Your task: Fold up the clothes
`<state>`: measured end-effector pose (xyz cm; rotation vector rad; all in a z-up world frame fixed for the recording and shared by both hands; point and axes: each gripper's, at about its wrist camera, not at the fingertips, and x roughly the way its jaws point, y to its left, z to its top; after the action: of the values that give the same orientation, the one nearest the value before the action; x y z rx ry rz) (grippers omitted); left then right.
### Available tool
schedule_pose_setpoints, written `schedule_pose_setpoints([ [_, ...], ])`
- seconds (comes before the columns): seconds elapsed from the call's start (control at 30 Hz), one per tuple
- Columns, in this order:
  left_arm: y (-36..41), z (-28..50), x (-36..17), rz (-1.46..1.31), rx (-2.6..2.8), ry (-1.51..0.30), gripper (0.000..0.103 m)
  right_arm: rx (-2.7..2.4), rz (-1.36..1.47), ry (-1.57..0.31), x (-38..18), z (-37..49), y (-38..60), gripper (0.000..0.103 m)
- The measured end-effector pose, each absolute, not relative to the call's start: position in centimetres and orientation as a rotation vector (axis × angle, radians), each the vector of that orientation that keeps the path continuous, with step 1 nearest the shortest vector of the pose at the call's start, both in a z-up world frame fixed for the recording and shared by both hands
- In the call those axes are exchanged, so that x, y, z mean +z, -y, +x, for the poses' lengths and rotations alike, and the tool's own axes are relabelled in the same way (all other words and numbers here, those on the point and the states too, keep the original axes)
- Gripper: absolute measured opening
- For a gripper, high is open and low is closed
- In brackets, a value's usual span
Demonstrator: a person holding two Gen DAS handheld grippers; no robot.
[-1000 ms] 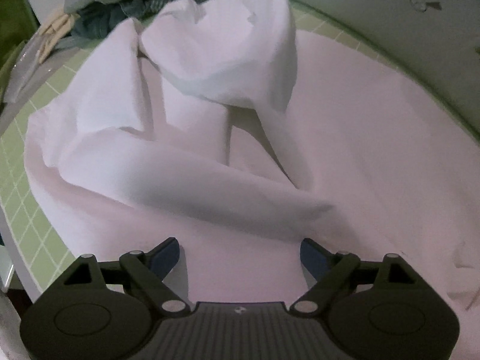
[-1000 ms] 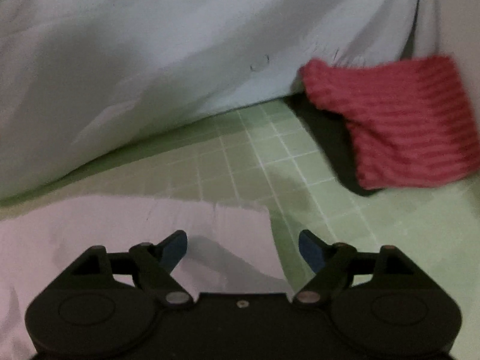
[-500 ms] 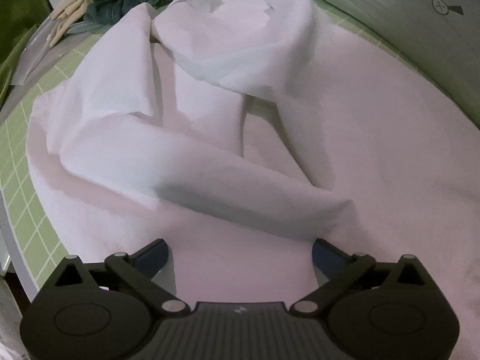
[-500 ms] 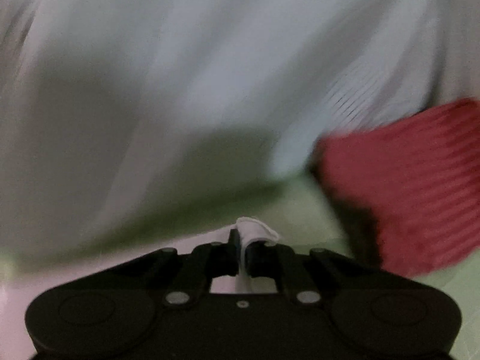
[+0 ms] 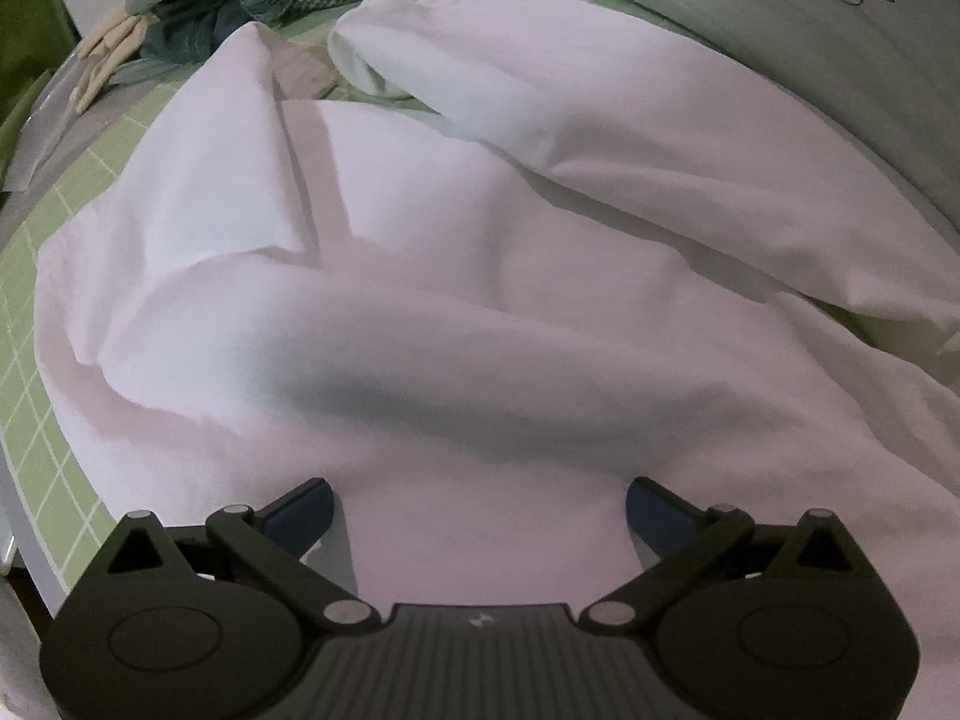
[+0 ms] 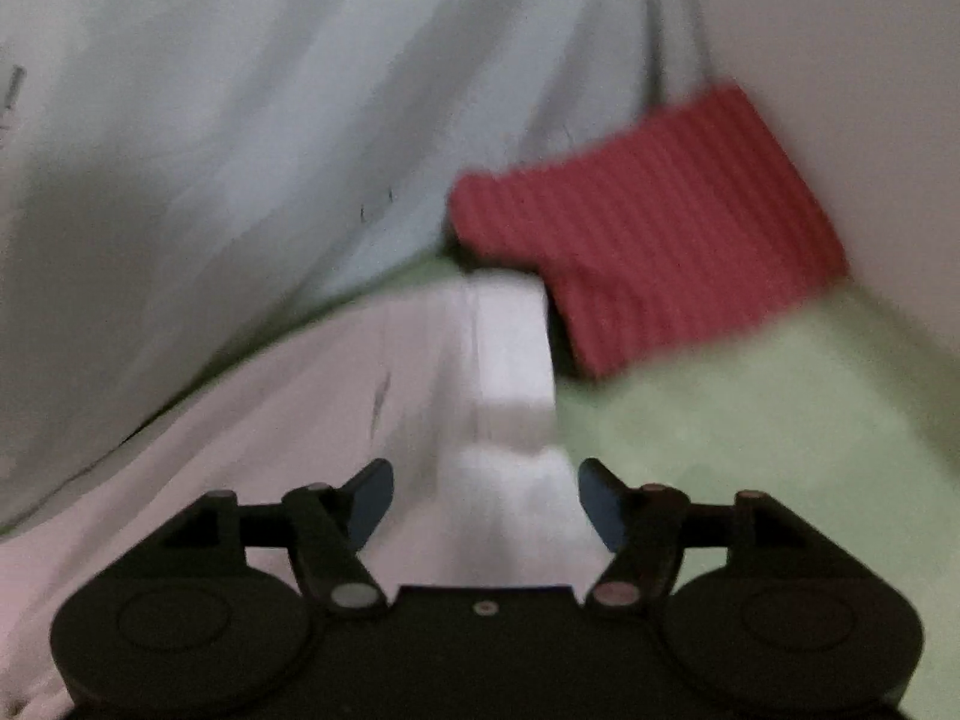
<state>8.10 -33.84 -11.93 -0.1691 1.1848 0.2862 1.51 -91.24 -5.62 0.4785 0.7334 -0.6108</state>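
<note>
On green gridded mat (image 5: 42,276), soft rumpled white garment (image 5: 480,276)

Right gripper (image 6: 485,501): half a second ago your fingers were pinched shut on a tuft of the white garment (image 6: 510,360); now they stand apart, with the cloth lying loose between them.
White garment, right view: its edge now reaches up to the red knit piece (image 6: 648,228), where a second ago it ended close to your fingers.
White garment, left view (image 5: 480,312): the raised fold that stood up a second ago has dropped and spread flat to your right.
Left gripper (image 5: 478,516): your fingers are spread a little wider than a second ago.
</note>
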Motion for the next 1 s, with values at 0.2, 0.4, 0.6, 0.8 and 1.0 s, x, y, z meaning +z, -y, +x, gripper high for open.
schedule_pose_setpoints([
  [0.2,34.5,7.2,-10.8,-0.157,0.227,-1.139,0.102,-0.627,0.628,-0.763,-5.7,-7.8,87.3,0.072],
  [0.4,34.4,5.1,-9.8,-0.139,0.181,-1.102,0.102,-0.555,0.725,-0.760,-6.4,-9.4,86.3,0.071],
  [0.6,33.6,2.8,-8.7,-0.117,0.178,-1.079,0.102,-0.506,0.786,-0.775,-7.2,-8.0,85.9,0.070],
  [0.8,32.5,1.3,-7.2,-0.124,0.191,-1.047,0.102,-0.616,0.941,-0.821,-8.9,-5.9,87.8,0.071],
  [1.0,31.5,0.5,-6.5,-0.148,0.208,-1.030,0.102,-0.487,0.973,-0.692,-6.6,-5.6,89.2,0.010],
])
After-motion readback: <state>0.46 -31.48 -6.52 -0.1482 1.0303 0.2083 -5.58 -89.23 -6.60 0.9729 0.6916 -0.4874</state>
